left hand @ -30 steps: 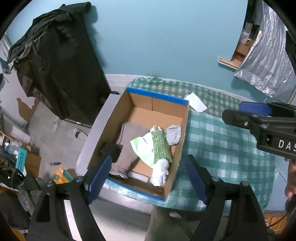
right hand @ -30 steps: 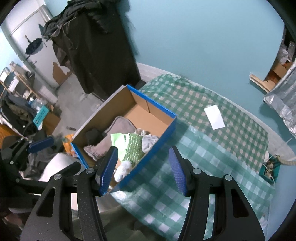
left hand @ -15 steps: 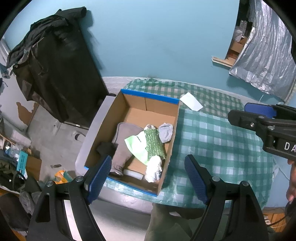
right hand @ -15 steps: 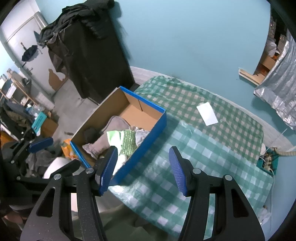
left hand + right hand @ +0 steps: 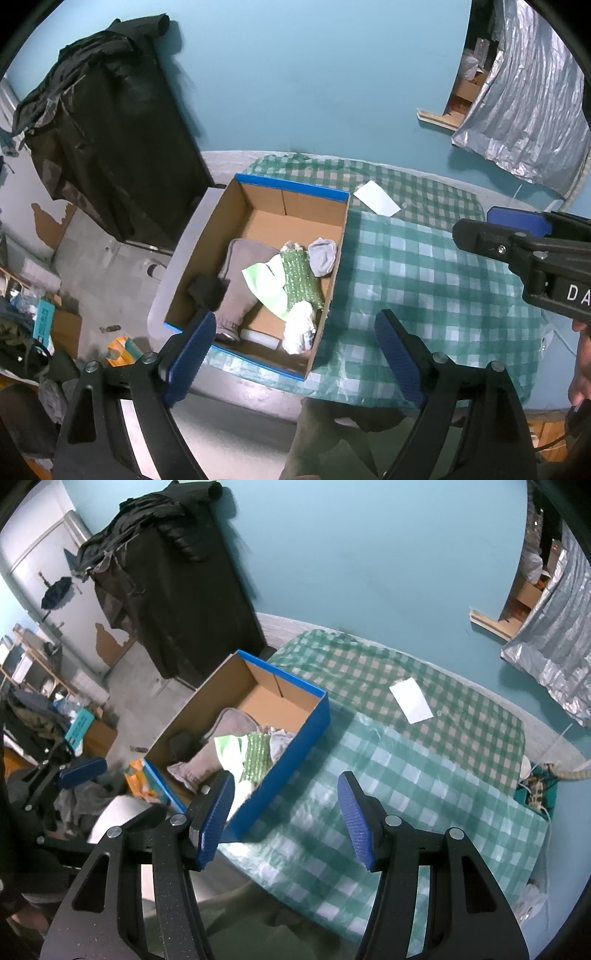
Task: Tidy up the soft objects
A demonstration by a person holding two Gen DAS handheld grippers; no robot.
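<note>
A blue cardboard box stands at the left edge of a table with a green checked cloth. In it lie a grey garment, a light green cloth, a green patterned sock, a white sock, a small grey sock and a black item. My left gripper is open and empty, high above the box's near end. My right gripper is open and empty above the table's near edge.
A white paper lies on the cloth beyond the box. A black covered cabinet stands left by the blue wall. Clutter covers the floor at left. A silver sheet hangs at the right.
Both grippers have pulled back and up from the table, so the box and cloth look smaller. Both stay open and empty. The items in the box have not moved.
</note>
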